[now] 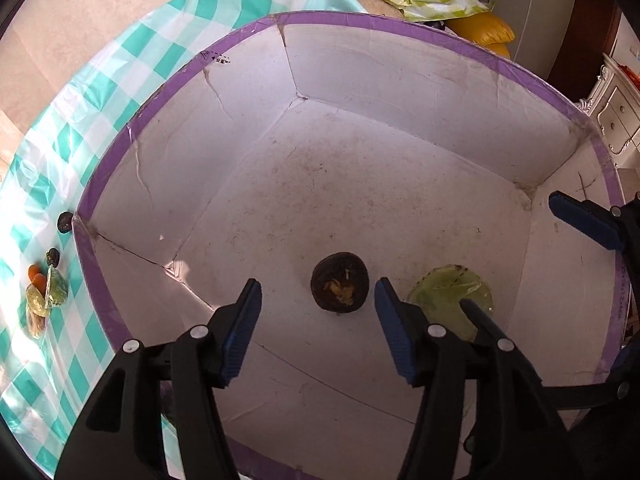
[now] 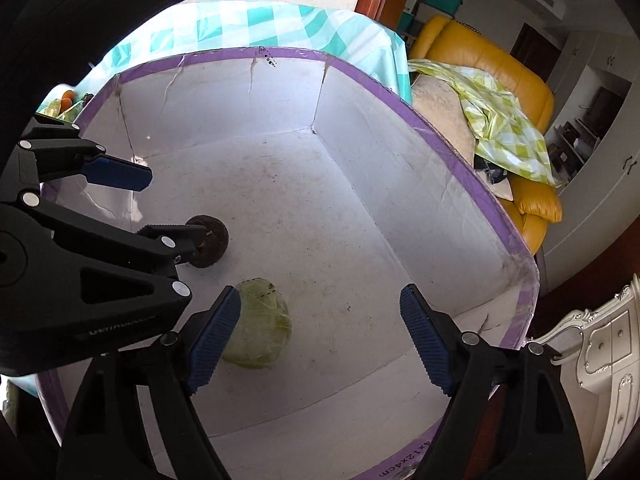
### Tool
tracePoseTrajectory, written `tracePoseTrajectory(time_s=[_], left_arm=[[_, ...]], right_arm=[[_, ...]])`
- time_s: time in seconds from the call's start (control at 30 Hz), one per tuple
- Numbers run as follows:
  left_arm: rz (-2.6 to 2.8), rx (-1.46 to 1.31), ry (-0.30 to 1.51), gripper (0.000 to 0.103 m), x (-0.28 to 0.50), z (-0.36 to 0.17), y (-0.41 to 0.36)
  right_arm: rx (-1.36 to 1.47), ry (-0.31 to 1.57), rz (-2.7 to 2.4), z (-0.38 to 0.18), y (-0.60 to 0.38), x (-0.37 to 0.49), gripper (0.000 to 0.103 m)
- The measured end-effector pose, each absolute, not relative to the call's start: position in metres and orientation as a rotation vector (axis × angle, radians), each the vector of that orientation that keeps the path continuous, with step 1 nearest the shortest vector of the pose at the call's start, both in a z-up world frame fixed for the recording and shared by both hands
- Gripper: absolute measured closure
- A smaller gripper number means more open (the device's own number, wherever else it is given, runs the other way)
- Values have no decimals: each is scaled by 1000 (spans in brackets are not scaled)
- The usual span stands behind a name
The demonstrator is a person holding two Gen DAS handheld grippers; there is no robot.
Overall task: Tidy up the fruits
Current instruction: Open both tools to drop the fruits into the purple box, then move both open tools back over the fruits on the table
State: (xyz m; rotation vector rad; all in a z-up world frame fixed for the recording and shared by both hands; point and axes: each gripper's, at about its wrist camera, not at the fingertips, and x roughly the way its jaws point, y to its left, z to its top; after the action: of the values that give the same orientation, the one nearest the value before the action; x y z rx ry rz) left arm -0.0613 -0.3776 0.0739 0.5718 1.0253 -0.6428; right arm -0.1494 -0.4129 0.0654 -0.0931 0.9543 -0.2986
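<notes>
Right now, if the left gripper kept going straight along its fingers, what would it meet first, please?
Most likely the dark round fruit on the box floor, centred between the open left gripper's fingers; depth is hard to judge.

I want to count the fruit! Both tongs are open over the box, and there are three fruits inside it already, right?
Not three. The left wrist view shows only two in the box: a dark round fruit and a green bagged fruit. The left tongs and right tongs are both open over it, as you said.
</notes>
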Motion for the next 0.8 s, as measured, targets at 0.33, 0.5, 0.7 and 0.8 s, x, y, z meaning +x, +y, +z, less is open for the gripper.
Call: tracePoseTrajectory(time_s=[0.33, 0.5, 0.7, 0.8], left_arm=[[-650, 312, 757, 7, -72, 131, -309], [-529, 78, 577, 2, -75, 155, -213], [-329, -93, 639, 2, -51, 116, -102], [-193, -160, 737, 2, -33, 77, -55]], right_arm=[[-62, 835, -338, 87, -413, -163, 19], [-14, 586, -316, 130, -398, -180, 15], [82, 261, -113, 163, -345, -202, 15], [74, 232, -19, 163, -306, -193, 5]])
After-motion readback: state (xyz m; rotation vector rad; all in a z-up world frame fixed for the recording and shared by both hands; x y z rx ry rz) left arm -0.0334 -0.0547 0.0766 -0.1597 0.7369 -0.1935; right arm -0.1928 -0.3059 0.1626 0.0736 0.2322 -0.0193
